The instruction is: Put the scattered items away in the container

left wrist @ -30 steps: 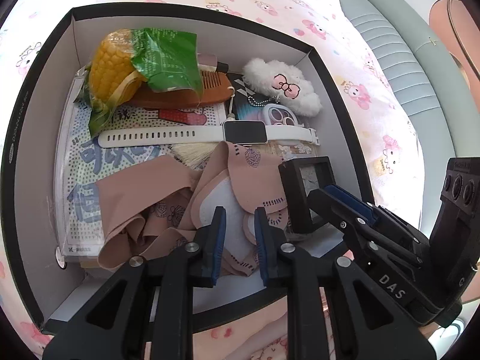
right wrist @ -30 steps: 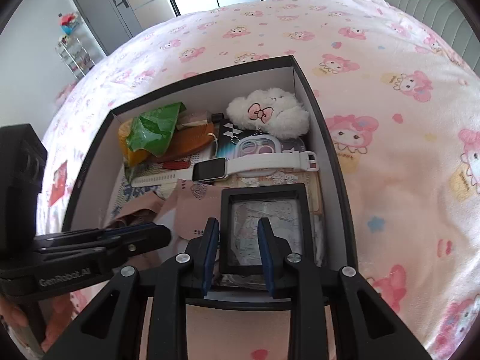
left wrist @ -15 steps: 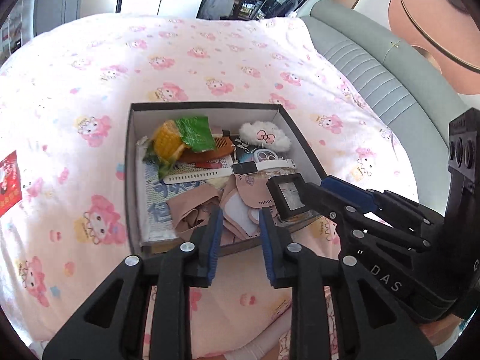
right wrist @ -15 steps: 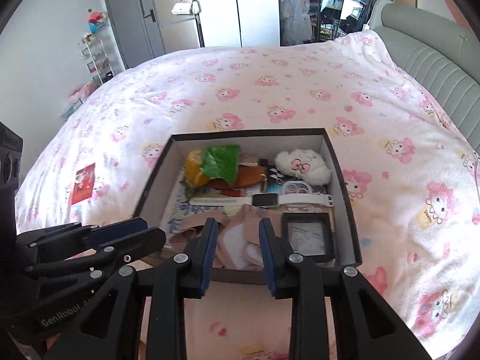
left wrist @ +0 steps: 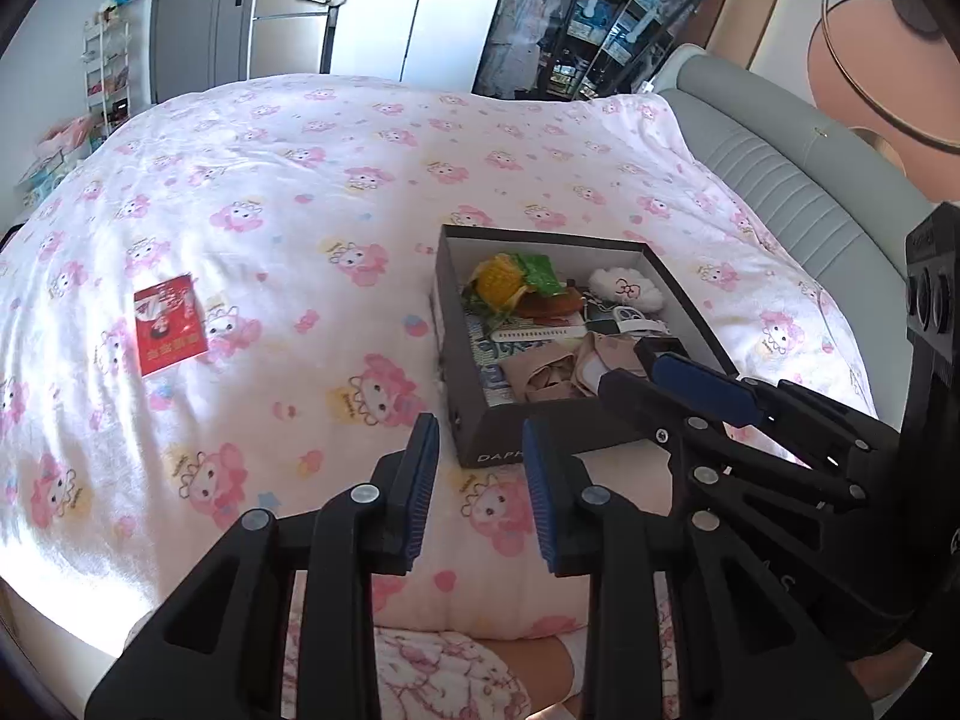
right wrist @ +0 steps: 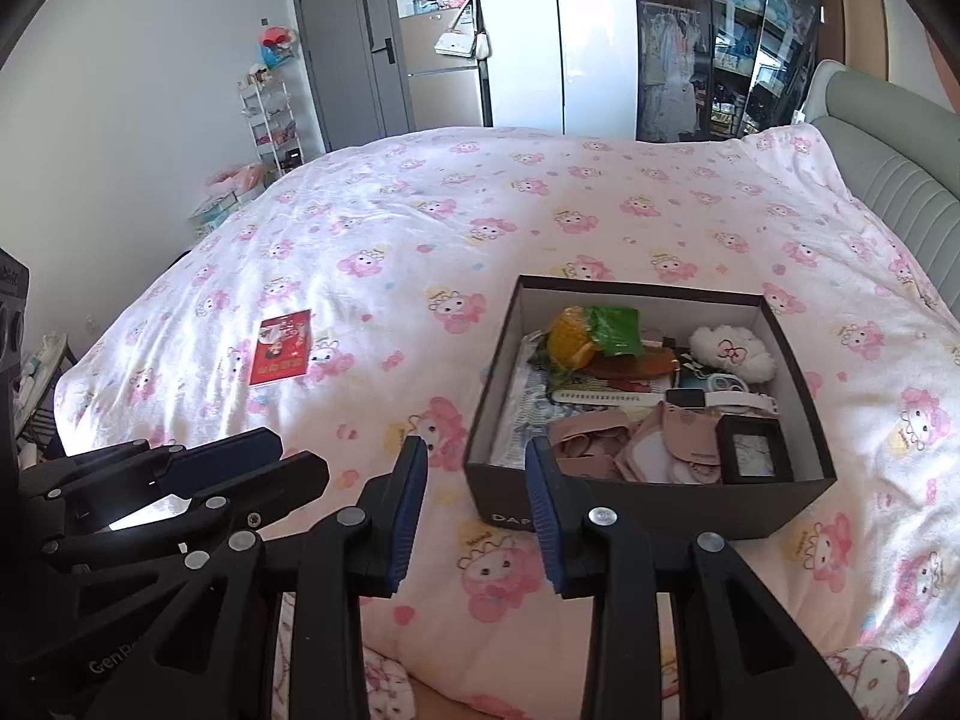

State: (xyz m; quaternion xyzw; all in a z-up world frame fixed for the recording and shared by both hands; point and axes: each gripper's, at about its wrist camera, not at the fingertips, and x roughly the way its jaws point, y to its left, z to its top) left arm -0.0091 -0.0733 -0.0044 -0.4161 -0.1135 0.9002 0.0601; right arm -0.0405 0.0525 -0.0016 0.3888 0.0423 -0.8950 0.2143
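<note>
A dark open box [right wrist: 648,498] with white inner walls sits right of centre on the bed [right wrist: 480,228], holding one corn cob [right wrist: 573,339], one white watch [right wrist: 690,398] and one framed picture [right wrist: 753,456]. One red packet [right wrist: 282,348] lies left of centre. Left hand-held gripper [left wrist: 480,480] and right hand-held gripper [right wrist: 477,498] both gape partway, empty.

You have a pink cartoon-print bedspread [right wrist: 456,228], a grey padded headboard [right wrist: 894,180], a grey door [right wrist: 342,60], a white shelf rack [right wrist: 270,114], and a white handbag [right wrist: 459,42] hanging by the wardrobe [right wrist: 690,36].
</note>
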